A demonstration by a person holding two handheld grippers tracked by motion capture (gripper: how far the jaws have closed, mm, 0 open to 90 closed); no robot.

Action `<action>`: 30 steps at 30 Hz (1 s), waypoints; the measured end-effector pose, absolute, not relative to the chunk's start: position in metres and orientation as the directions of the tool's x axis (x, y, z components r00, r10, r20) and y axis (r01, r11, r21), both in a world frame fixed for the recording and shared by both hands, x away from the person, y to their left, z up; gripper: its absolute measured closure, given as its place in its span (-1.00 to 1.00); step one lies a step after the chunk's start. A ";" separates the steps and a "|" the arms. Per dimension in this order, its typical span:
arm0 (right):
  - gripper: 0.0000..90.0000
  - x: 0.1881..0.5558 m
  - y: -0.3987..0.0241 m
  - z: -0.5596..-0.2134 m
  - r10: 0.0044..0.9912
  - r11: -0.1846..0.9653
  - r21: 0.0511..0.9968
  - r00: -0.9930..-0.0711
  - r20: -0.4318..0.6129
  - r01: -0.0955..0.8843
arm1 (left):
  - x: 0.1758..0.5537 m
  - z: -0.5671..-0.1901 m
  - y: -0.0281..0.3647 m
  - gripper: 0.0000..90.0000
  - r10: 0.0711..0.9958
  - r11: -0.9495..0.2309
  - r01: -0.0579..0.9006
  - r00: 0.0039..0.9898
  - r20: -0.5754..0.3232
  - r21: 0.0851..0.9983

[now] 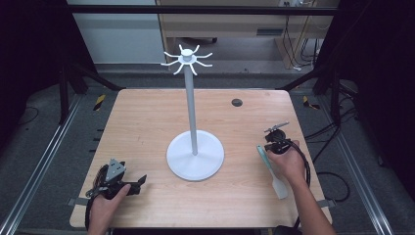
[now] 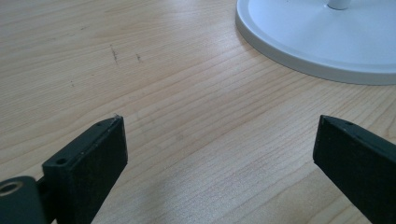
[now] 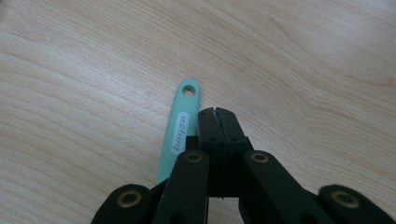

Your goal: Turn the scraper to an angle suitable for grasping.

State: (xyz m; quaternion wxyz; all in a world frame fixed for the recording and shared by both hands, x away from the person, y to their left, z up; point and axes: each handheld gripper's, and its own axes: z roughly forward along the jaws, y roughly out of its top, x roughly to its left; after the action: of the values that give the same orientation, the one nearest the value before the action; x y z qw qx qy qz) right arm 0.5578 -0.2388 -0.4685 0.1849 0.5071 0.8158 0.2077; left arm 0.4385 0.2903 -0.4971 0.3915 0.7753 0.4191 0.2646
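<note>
One white label, perhaps "bayco", marks the mint spatula beside the right gripper's closed jaws; left gripper jaws open.

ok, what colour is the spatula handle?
Mint green spatula handle with a white label; clearest in the right gripper view.

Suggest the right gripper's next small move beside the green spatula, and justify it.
Probably open the right gripper: its fingers are shut with nothing between them, and the green spatula lies flat on the table just beside them, so it cannot be gripped yet.
</note>
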 end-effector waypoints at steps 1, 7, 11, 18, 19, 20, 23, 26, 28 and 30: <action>1.00 0.558 -0.239 -0.469 0.903 0.401 0.525 -0.419 -0.089 0.751 | 0.439 -0.497 0.290 -0.94 0.859 -0.337 0.443 0.507 0.079 0.831; 1.00 0.559 -0.238 -0.473 0.903 0.402 0.518 -0.419 -0.090 0.755 | 0.438 -0.497 0.292 -0.94 0.858 -0.342 0.444 0.507 0.082 0.828; 1.00 0.558 -0.236 -0.473 0.901 0.406 0.514 -0.425 -0.087 0.756 | 0.438 -0.497 0.291 -0.94 0.857 -0.344 0.443 0.509 0.083 0.828; 1.00 0.558 -0.236 -0.477 0.903 0.403 0.506 -0.422 -0.083 0.763 | 0.439 -0.497 0.292 -0.94 0.856 -0.345 0.443 0.509 0.084 0.828; 1.00 0.558 -0.235 -0.478 0.903 0.404 0.506 -0.422 -0.083 0.763 | 0.439 -0.497 0.292 -0.94 0.857 -0.344 0.443 0.509 0.083 0.828; 1.00 0.557 -0.235 -0.478 0.902 0.406 0.506 -0.423 -0.086 0.761 | 0.438 -0.496 0.292 -0.94 0.856 -0.346 0.443 0.510 0.085 0.827; 1.00 0.556 -0.233 -0.477 0.899 0.409 0.504 -0.431 -0.077 0.761 | 0.438 -0.497 0.292 -0.94 0.858 -0.340 0.442 0.507 0.081 0.830; 1.00 0.555 -0.230 -0.477 0.893 0.419 0.504 -0.443 -0.079 0.755 | 0.439 -0.497 0.291 -0.94 0.858 -0.340 0.442 0.507 0.081 0.830; 1.00 0.554 -0.227 -0.477 0.888 0.428 0.505 -0.453 -0.079 0.750 | 0.439 -0.497 0.292 -0.94 0.856 -0.347 0.444 0.510 0.086 0.826; 1.00 0.552 -0.224 -0.477 0.883 0.437 0.505 -0.462 -0.085 0.744 | 0.439 -0.497 0.292 -0.94 0.857 -0.345 0.444 0.509 0.084 0.827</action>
State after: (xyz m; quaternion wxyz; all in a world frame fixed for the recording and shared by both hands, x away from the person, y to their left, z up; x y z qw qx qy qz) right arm 0.5523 -0.2235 -0.4772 0.1709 0.4898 0.8304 0.2035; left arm 0.4389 0.2920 -0.4968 0.3896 0.7763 0.4190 0.2647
